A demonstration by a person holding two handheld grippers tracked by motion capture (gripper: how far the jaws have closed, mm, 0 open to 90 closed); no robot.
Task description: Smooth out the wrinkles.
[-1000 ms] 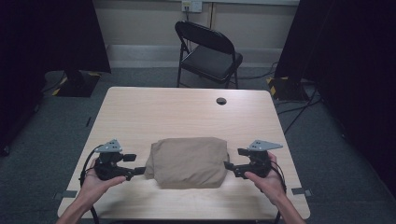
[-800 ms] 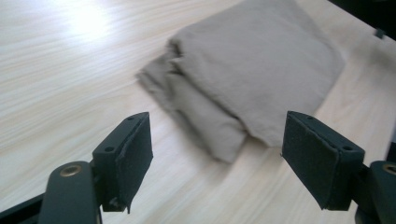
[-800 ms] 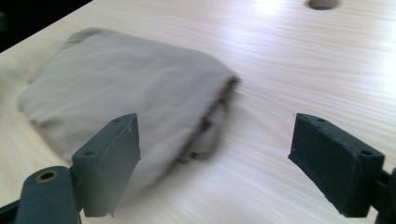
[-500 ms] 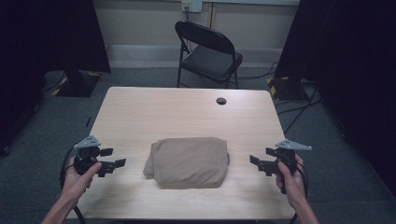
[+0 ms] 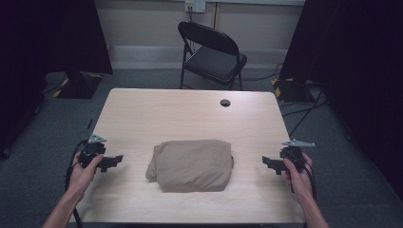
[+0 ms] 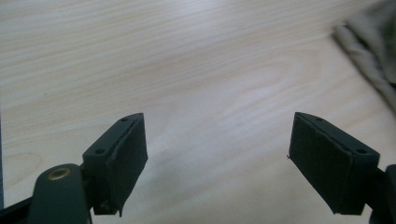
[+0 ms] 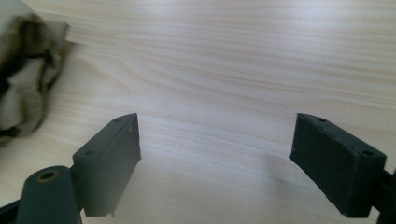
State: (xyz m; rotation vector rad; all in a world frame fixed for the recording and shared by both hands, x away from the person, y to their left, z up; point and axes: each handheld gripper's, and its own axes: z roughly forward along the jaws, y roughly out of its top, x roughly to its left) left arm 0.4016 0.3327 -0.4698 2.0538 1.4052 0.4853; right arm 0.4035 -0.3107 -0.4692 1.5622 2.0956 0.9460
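Folded cloth (image 5: 191, 164) lies unobstructed on table (image 5: 190, 114), chair (image 5: 214, 50) beyond

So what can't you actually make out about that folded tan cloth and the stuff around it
- Folded tan cloth: the garment type is unclear, as the folds hide its inner layers in the high view; the frame edge cuts it off in the left gripper view and the right gripper view.
- Small dark round spot on the light wooden table: too small to tell hole from object.
- Black folding chair: its feet merge into the dim floor.
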